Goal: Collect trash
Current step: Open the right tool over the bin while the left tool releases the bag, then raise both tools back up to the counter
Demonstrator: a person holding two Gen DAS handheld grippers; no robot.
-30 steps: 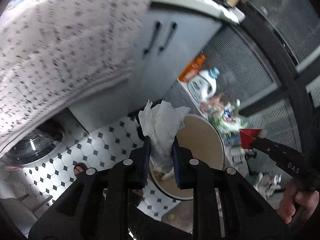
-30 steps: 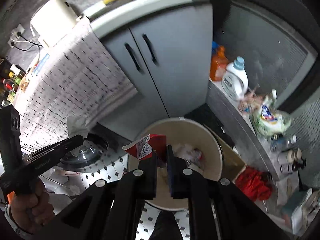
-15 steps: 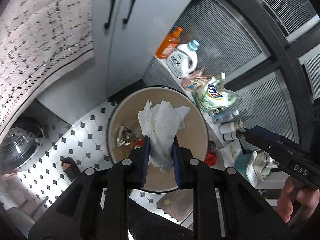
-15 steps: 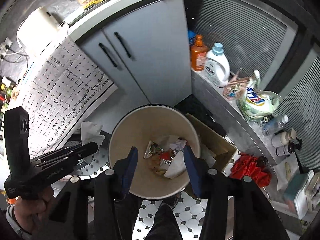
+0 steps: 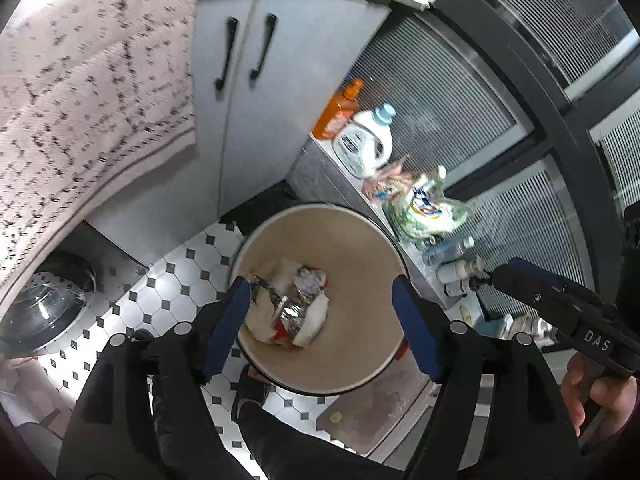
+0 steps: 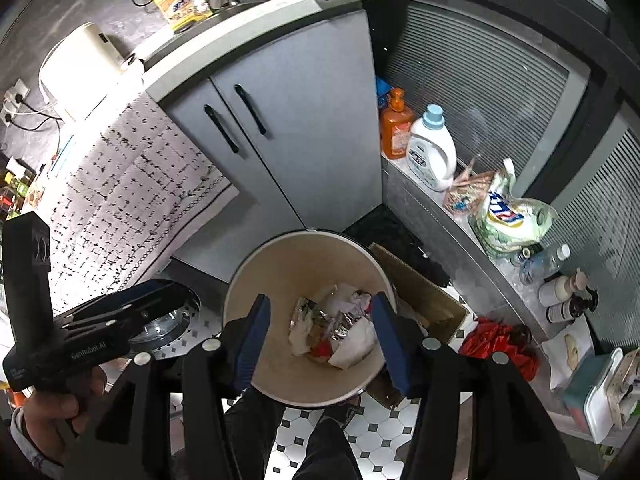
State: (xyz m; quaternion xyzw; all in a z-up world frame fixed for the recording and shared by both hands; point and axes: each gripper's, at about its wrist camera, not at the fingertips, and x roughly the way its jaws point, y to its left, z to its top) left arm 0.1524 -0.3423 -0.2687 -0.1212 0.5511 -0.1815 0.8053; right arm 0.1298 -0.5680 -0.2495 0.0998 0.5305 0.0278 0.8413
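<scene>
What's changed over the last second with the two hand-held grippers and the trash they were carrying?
The left hand-held gripper opened and let go of its crumpled paper towel; the right hand-held gripper had already dropped its red wrapper half a second earlier. Both pieces now lie in the trash pile inside the bin. Both stay open above the bin, which has not moved.

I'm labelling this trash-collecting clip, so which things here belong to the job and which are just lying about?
Part of the job:
- bin
- trash lying inside it
- left gripper, open and empty
- right gripper, open and empty

Just lying about:
- detergent bottle
- orange bottle
- patterned cloth
- red rag
- cardboard box
</scene>
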